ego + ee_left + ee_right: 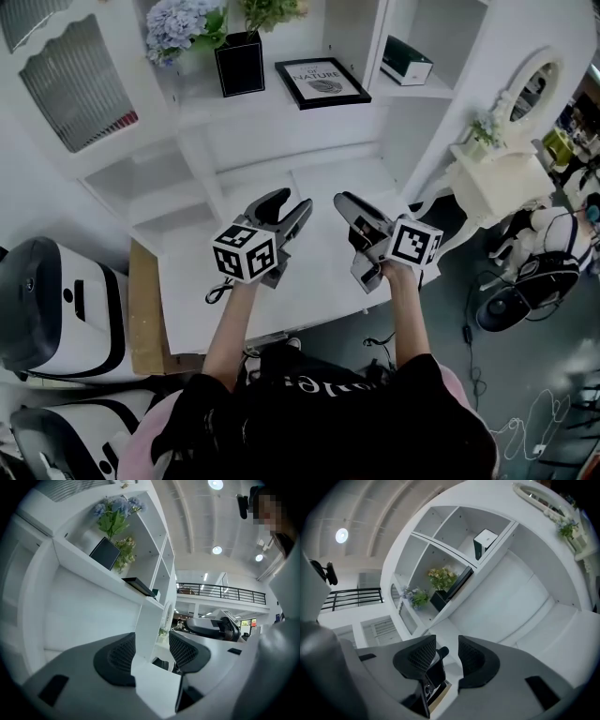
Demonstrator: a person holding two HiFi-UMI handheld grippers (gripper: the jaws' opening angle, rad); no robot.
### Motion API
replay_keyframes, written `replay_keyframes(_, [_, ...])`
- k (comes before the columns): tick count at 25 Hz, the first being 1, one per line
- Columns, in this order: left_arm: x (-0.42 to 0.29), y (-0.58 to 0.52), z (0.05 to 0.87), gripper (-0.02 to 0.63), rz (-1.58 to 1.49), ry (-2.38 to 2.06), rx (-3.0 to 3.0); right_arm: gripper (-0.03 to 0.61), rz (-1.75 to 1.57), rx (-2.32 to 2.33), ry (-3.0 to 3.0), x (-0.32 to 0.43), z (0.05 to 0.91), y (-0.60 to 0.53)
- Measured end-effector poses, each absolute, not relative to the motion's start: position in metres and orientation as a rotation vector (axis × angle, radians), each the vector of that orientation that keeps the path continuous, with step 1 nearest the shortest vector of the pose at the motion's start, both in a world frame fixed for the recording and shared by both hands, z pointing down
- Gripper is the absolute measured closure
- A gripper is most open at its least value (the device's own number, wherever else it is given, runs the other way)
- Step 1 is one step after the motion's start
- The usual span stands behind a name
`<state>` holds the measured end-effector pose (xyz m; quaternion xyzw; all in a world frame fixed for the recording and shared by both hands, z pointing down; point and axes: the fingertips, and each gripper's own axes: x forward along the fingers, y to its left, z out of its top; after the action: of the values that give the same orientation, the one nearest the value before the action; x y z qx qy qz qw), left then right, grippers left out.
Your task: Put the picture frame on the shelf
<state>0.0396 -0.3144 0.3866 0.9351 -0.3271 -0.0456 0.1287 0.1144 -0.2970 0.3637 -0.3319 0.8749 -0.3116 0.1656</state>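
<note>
The black picture frame (322, 82) with a white print lies on the white shelf (281, 108), beside a black vase. It shows edge-on as the frame (138, 586) in the left gripper view and as the frame (459, 584) in the right gripper view. My left gripper (284, 208) (152, 651) hangs over the white desk below the shelf, open and with nothing between its pads. My right gripper (356, 211) (446, 653) is next to it on the right, also open and holding nothing. Both point toward the shelf unit and are well short of the frame.
A black vase (240, 61) with greenery and pale blue flowers (178, 23) stands left of the frame. A green-and-white box (406, 61) sits in the right compartment. A white desk (309, 272) lies under the grippers. White-and-black machines (56, 309) stand left, a white vanity with mirror (530, 89) right.
</note>
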Motion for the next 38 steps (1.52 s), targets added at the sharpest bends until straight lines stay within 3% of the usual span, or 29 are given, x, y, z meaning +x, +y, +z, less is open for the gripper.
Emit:
replay_keyframes(11, [0.039, -0.209, 0.428, 0.380, -0.031, -0.894, 2.704, 0.428, -0.810, -1.153, 2.607, 0.111, 0.417, -0.209])
replay_keyframes(24, [0.062, -0.073, 0.477, 0.382, 0.000, -0.888, 2.681, 0.491, -0.873, -1.271, 2.587, 0.138, 0.476, -0.083])
replay_keyframes(38, [0.037, -0.013, 0.478, 0.393, -0.058, -1.022, 2.644, 0.506, -0.890, -1.159, 2.698, 0.105, 0.490, -0.027])
